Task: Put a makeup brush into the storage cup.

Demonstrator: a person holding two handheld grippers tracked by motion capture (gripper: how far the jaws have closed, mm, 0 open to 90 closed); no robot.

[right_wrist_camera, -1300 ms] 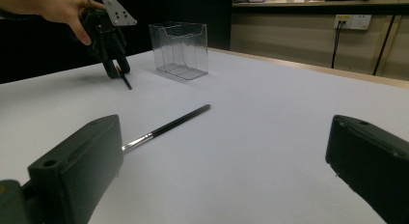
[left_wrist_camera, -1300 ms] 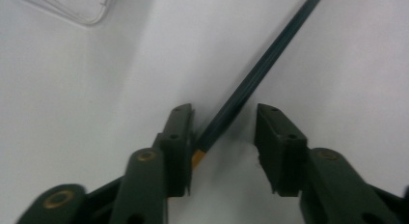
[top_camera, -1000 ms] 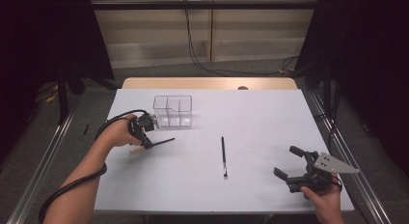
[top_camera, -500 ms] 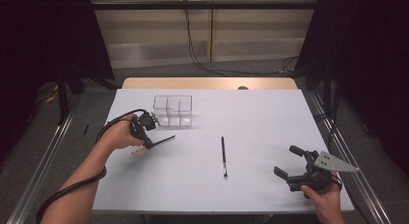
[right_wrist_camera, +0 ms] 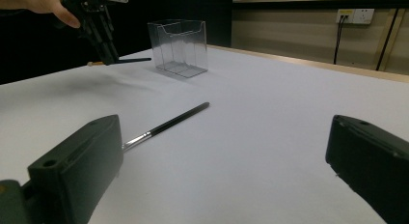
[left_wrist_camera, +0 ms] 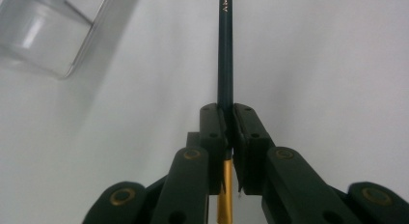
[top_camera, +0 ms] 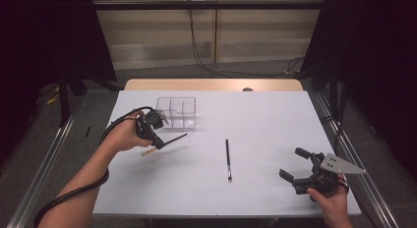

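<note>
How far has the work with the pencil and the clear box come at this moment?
Done: the left hand-held gripper is shut on the dark pencil and holds it above the white table. In hand: carrying it beside the clear box, which looks empty. Left: probably putting it in, then the black brush, untouched on the table. The right hand-held gripper is open.

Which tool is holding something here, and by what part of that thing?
The left tool is shut on a dark green pencil, gripping near its gold rear end. The right tool is open, holding nothing.
</note>
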